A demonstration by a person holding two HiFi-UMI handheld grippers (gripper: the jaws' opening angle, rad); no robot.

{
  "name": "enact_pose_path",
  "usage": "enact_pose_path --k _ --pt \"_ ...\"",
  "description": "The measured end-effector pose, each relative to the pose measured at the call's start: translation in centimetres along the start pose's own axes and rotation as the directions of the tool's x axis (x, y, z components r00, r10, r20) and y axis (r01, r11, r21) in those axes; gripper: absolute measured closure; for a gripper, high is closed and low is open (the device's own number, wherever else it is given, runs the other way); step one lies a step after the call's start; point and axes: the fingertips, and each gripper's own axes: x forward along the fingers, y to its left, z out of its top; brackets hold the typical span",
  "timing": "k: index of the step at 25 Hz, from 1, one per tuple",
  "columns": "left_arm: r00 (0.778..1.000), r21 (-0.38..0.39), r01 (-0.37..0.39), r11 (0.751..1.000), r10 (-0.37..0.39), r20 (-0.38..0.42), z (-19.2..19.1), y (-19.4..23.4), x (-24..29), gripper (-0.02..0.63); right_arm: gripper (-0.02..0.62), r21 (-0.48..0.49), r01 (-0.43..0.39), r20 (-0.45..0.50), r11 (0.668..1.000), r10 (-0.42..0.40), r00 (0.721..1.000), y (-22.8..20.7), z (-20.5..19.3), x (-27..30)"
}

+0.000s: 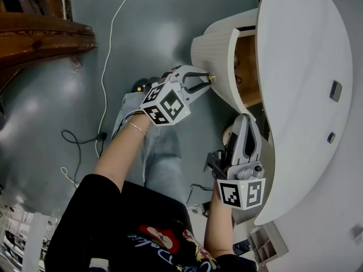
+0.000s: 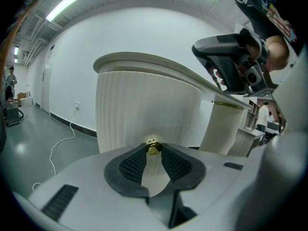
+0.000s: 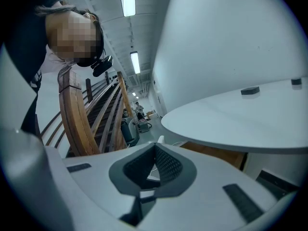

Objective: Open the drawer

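The white drawer with a ribbed, curved front stands pulled partway out of the white table, and its wooden inside shows. My left gripper is shut on the drawer's small gold knob, which sits pinched between the fingertips. My right gripper hovers under the table's rim, beside the drawer's near side, with its jaws shut and nothing between them. The left gripper view also catches the right gripper at upper right.
A wooden stair railing rises at the left. A white cable and a black cable lie on the grey floor. Two small dark fittings sit on the tabletop. A white shelf unit stands near my right elbow.
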Motion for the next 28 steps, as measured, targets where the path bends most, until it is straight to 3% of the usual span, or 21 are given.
enact_pose_path --k 28 --pt "1.000 -0.007 -0.021 1.000 0.021 -0.017 -1.3 -0.5 -2.6 0.511 0.595 -0.007 -0.012 0.010 1.000 0.012 1.000 0.4 1.1 -0.6"
